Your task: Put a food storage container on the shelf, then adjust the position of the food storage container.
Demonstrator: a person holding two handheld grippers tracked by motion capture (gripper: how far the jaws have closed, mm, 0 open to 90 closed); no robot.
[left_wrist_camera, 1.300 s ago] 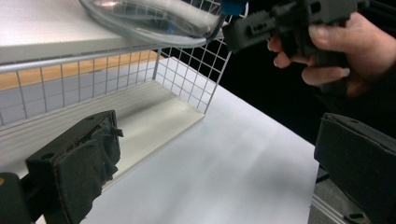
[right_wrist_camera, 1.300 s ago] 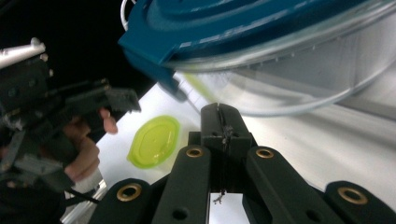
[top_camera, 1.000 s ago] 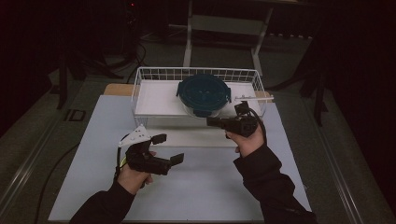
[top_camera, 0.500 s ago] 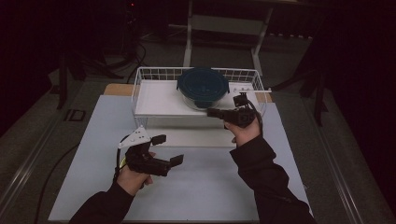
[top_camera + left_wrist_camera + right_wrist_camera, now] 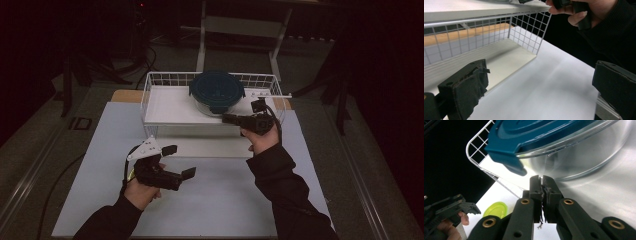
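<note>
Two grippers are in your hands. Your right gripper (image 5: 231,119) has its jaws pressed together with nothing between them; in the right gripper view the two pads meet flat against each other. Its tip sits just at the near side of the glass bowl (image 5: 584,157), below the tab of the bowl's dark blue lid (image 5: 529,137). Whether the tip touches the glass cannot be told.

Your left gripper (image 5: 179,161) has its jaws spread wide and holds nothing; in the left gripper view one black pad stands at the lower left and the other at the lower right, with bare surface between them. It hangs over the white mat (image 5: 225,200), well in front of the bowl and to its left, with the grey plate on top and the cable trailing back past your wrist.

The bowl, lid on, stands on the white top shelf (image 5: 170,107) of the wire rack (image 5: 150,82), toward the rack's back right part. The rack stands at the far end of the mat.

A small yellow-green round lid (image 5: 495,210) shows in the right gripper view, lying on the mat in front of the bowl, near your left hand (image 5: 451,225).
</note>
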